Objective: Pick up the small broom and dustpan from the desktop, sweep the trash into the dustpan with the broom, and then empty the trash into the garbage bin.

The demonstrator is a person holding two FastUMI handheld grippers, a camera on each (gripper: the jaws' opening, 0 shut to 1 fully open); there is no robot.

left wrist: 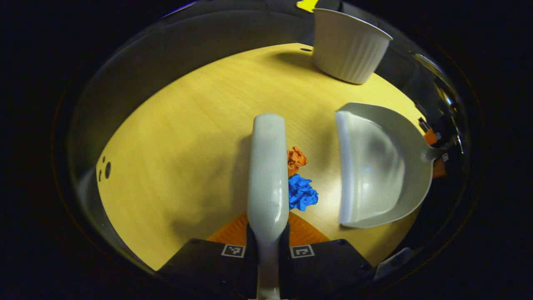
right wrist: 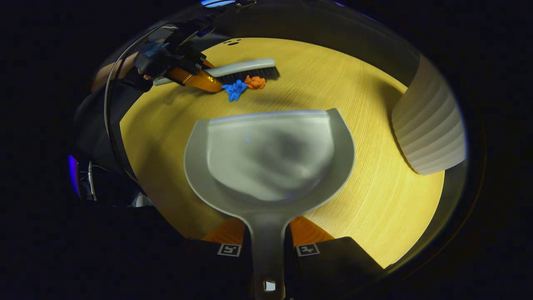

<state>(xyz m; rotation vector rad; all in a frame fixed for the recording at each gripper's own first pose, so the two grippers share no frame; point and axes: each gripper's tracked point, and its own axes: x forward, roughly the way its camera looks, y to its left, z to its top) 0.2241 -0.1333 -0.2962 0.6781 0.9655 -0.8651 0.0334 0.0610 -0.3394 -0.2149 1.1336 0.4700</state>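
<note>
Grey broom (left wrist: 267, 166) clamped in left gripper (left wrist: 267, 233), blue wad (left wrist: 301, 192) and orange wad (left wrist: 296, 159) at 3 o'clock. Grey dustpan (right wrist: 270, 158) pinched by right gripper (right wrist: 268, 246), flat on surface (right wrist: 374, 200).

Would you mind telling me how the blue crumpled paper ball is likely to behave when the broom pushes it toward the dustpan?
The blue paper ball looks loosely crumpled, so it is probably very light and should slide easily. Its irregular shape may make it tumble or veer rather than roll straight. The broom already sits against it, with the dustpan mouth facing it.
</note>
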